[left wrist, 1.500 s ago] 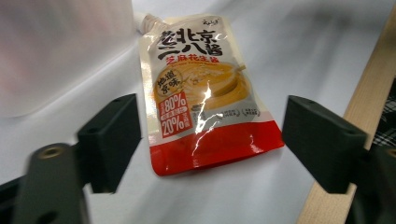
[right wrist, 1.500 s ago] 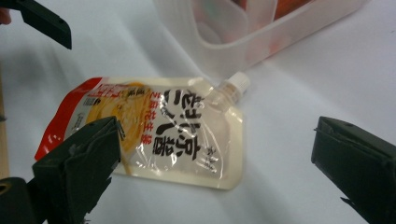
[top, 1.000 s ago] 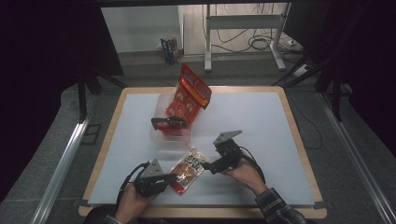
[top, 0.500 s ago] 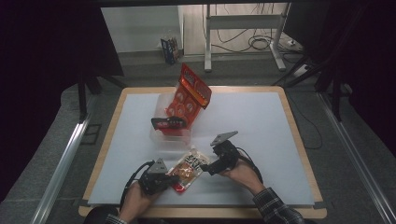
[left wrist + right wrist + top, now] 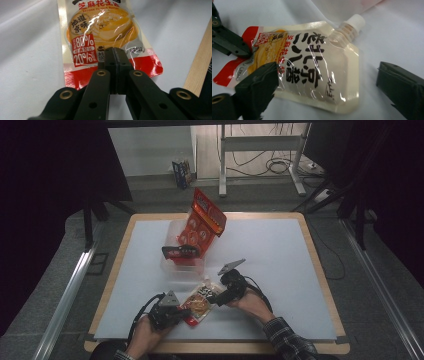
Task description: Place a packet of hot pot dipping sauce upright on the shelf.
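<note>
Two grippers work a sauce pouch near the table's front edge.

High view: the pouch lies flat between the left gripper and right gripper, with a clear box of red packets behind it. Left gripper view: the jaws are closed tight together over the pouch's red bottom edge; whether they pinch the film I cannot tell. Right gripper view: the jaws stand wide apart either side of the pouch, its white cap pointing away.
</note>
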### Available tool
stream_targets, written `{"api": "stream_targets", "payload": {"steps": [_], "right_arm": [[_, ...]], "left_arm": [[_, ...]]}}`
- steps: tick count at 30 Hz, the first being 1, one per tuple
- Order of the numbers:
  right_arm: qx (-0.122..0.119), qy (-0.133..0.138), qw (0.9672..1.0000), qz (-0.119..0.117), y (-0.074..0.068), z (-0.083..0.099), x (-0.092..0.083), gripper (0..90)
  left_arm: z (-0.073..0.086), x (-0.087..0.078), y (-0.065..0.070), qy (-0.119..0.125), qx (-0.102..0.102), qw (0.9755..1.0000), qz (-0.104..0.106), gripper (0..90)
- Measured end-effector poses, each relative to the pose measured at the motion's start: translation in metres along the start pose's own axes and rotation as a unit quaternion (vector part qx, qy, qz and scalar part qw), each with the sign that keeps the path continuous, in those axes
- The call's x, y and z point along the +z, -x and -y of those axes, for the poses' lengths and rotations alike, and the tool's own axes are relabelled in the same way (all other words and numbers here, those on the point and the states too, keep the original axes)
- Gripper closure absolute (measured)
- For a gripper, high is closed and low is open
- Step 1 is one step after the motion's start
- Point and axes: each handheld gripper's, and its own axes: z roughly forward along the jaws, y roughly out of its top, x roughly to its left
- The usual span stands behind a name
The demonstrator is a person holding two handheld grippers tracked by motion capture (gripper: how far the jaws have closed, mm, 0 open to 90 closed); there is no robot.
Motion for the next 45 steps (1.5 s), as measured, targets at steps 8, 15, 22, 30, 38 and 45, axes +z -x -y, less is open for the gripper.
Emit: {"api": "stream_targets", "payload": {"steps": [8, 15, 22, 30, 38, 45], "right_arm": [[0.012, -0.002, 0.9998, -0.013, -0.009, -0.003, 0.004, 8.4], [0.043, 0.000, 0.9979, -0.048, -0.012, -0.005, 0.004, 13.0], [0.063, 0.004, 0.9955, -0.071, -0.009, -0.005, 0.005, 16.7], [0.063, 0.000, 0.9955, -0.071, -0.010, -0.004, 0.004, 36.9], [0.061, 0.029, 0.9968, -0.042, -0.008, -0.003, -0.011, 79.8], [0.047, 0.045, 0.9970, -0.041, -0.015, -0.006, -0.025, 83.6]], "left_arm": [[0.000, 0.000, 0.001, 0.001, 0.000, 1.0000, -0.004, 90.0], [0.000, 0.000, 0.001, 0.001, 0.000, 1.0000, -0.003, 90.0], [0.001, 0.000, 0.001, 0.000, 0.001, 1.0000, -0.002, 90.0], [0.001, 0.000, 0.001, 0.002, 0.001, 1.0000, -0.002, 90.0], [0.002, -0.001, 0.002, 0.005, 0.006, 1.0000, -0.001, 90.0], [0.000, -0.006, 0.005, 0.026, 0.021, 0.9990, -0.028, 55.6]]}}
